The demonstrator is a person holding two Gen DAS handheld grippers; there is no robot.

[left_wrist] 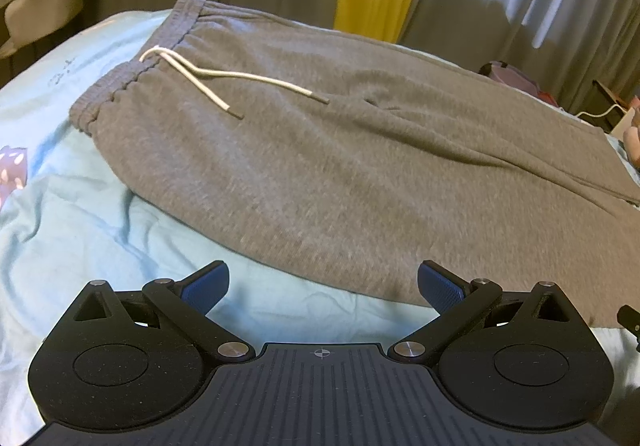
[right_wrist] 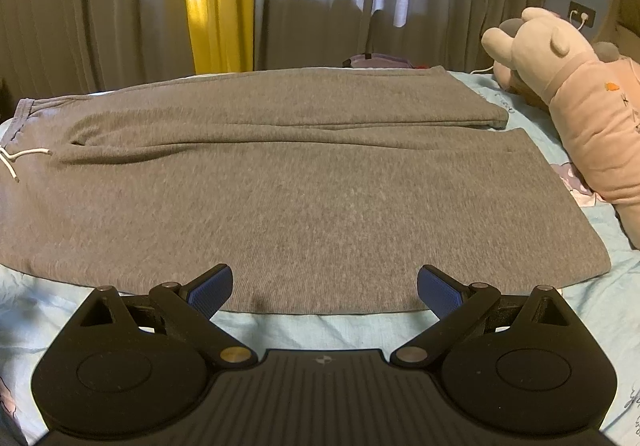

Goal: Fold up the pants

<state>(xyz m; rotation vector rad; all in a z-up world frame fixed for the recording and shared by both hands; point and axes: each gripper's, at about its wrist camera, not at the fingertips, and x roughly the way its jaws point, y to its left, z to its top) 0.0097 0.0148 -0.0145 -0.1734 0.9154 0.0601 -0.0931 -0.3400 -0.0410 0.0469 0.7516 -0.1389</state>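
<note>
the grey pants (right_wrist: pixel 304 190) lie flat and spread out on the bed (left_wrist: pixel 100 214), which has a light blue sheet; the two legs lie side by side, running along the bed, and the near leg comes almost to the near edge of the bed; the waistband (left_wrist: pixel 132 74) is at the left end, and a white drawstring (left_wrist: pixel 208 80) lies loose on the grey cloth just beside it; the leg ends are at the right end of the bed, near a pink soft toy (right_wrist: pixel 580 106) that lies at the right edge; the left gripper (left_wrist: pixel 323 286) hangs over the near edge of the bed by the waist part, with its blue fingers (left_wrist: pixel 206 288) wide apart and holding nothing; the right gripper (right_wrist: pixel 324 288) hangs over the near edge by the near leg, its blue fingers (right_wrist: pixel 440 290) wide apart too, with nothing between them; curtains (right_wrist: pixel 132 6) hang behind the far edge of the bed, with a yellow strip (right_wrist: pixel 218 2) in them.
</note>
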